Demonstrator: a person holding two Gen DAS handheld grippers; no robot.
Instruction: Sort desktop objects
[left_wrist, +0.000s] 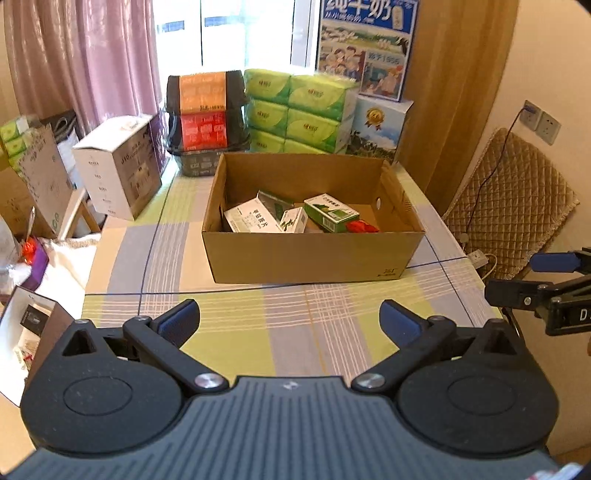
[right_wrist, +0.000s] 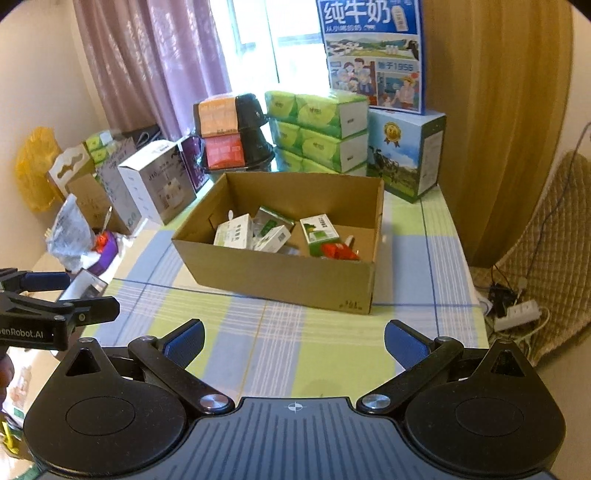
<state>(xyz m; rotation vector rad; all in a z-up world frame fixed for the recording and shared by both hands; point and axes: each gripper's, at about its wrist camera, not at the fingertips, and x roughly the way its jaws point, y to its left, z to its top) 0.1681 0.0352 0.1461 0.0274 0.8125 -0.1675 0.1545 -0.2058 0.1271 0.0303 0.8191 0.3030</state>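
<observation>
The cardboard box (left_wrist: 314, 254) sat in the middle of the desk (left_wrist: 295, 332), on a checked cloth of green, blue and white. Inside it lay several small things: a white medicine box (left_wrist: 249, 219), a green and white carton (left_wrist: 331, 211), a little white box (left_wrist: 293, 220) and something red (left_wrist: 362, 226). The left gripper (left_wrist: 290, 319) hung over the near side of the desk with its jaws spread wide and nothing between them. The right gripper (right_wrist: 293, 338) was just the same, jaws spread and holding nothing. The cloth around the box looked bare, with no loose small things left on it. So the sorting seemed almost done or all done. Tissue packs (left_wrist: 295, 110) and milk boxes (left_wrist: 380, 125) stood stacked behind the box.
</observation>
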